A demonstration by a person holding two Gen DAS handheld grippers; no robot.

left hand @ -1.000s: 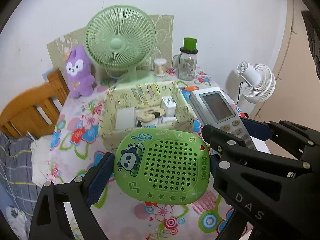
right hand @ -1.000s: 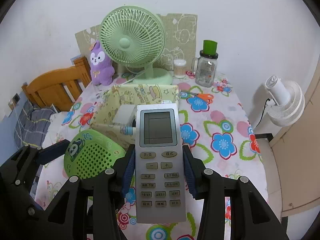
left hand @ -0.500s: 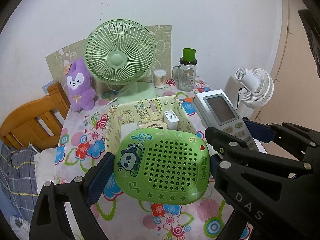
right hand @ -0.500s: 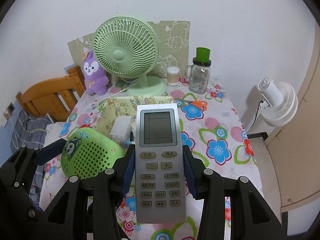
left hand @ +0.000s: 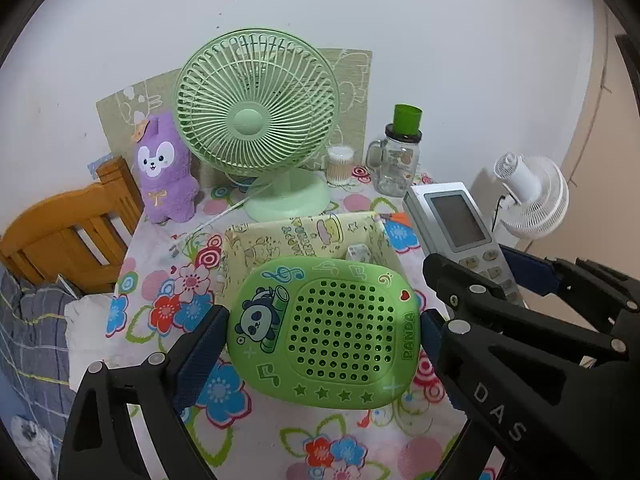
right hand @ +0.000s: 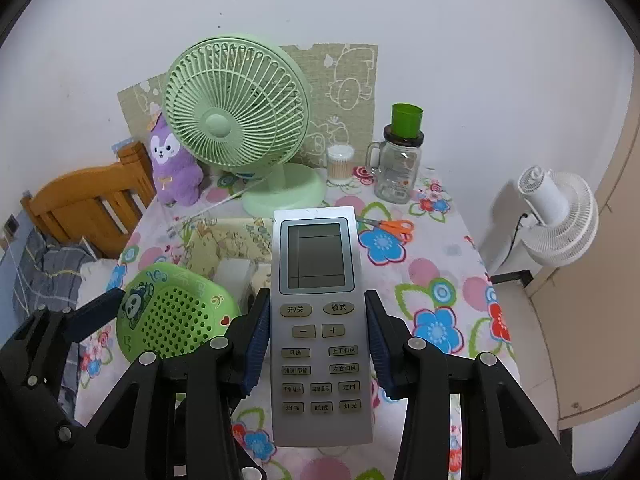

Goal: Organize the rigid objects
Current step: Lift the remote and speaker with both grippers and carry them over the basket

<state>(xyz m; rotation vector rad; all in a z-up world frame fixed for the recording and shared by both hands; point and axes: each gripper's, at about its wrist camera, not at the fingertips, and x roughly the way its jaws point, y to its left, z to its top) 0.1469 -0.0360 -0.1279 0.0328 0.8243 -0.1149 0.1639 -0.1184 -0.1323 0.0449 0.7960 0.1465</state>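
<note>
Both held items are now sitting higher and further back from the storage box (left hand: 304,236) than a sec ago: in the earlier left-wrist view the box contents were filling the frame above the green case; now only its far wall and one small white item are showing. Reading: both hands are pulling up and away from the box w/ items taken out, so the sorting step is prob. moving on to placing them elsewhere on the tabletop (right hand: 440,264).

Left claw (left hand: 322,334): jaws are standing wide, blue pads pressing on both ends of the green panda case (left hand: 326,330). Case is being carried clear of the tabletop, perforated face to the camera, just in front of the box.

Right claw (right hand: 316,340): jaws are standing narrower, pads clamping both long edges of the grey remote (right hand: 318,320) at button level. Remote is pointing screen-end fwd, above the cloth, box behind it.

Nearby: green fan (right hand: 236,120), purple plush (right hand: 174,164), glass jar (right hand: 398,168), orange scissors (right hand: 390,226), all untouched. Drop risk: case grip is at its narrow rim ends only.
</note>
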